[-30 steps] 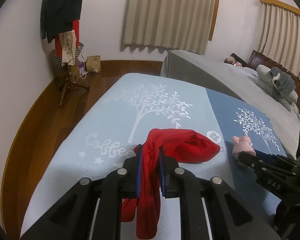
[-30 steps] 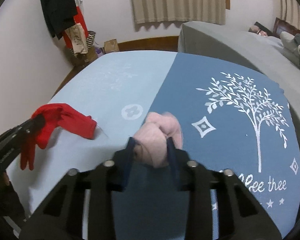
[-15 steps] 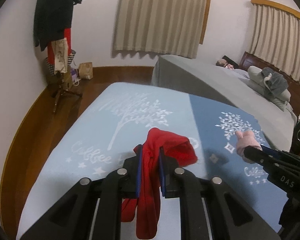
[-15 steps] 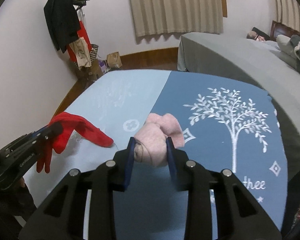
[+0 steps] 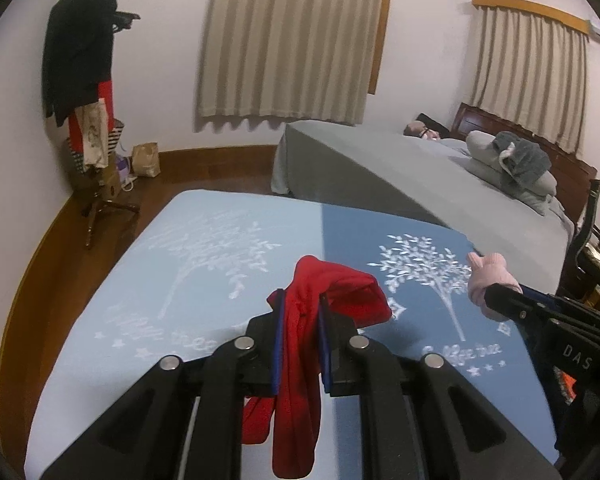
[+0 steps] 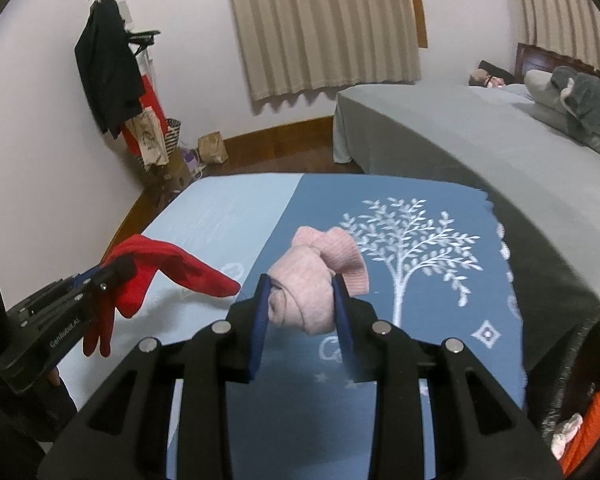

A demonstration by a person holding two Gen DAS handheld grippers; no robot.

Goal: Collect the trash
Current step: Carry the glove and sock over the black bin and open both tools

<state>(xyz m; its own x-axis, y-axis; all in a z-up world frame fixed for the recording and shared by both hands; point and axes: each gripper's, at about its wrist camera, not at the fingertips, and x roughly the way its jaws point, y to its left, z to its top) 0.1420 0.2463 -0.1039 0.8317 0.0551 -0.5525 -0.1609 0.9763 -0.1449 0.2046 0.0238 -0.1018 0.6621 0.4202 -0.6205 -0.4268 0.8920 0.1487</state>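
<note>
My left gripper (image 5: 299, 300) is shut on a red glove (image 5: 336, 292), which hangs clear above the two-tone blue blanket (image 5: 220, 240); part of it droops below the jaws. It also shows at the left of the right wrist view (image 6: 168, 268). My right gripper (image 6: 302, 284) is shut on a pink rolled glove or sock (image 6: 316, 276), also lifted off the blanket. The pink item shows at the right of the left wrist view (image 5: 490, 280), with the two grippers side by side.
A grey-covered bed (image 5: 420, 168) with pillows (image 5: 512, 164) lies to the right. A coat stand with hanging clothes and bags (image 5: 88, 92) stands by the left wall on the wooden floor. A paper bag (image 5: 146, 158) sits by the skirting. An orange object (image 6: 592, 428) is at the bottom right.
Both grippers have risen and pulled back from the blanket, carrying the red glove and the pink item up with them. The red glove no longer rests on the blanket.
</note>
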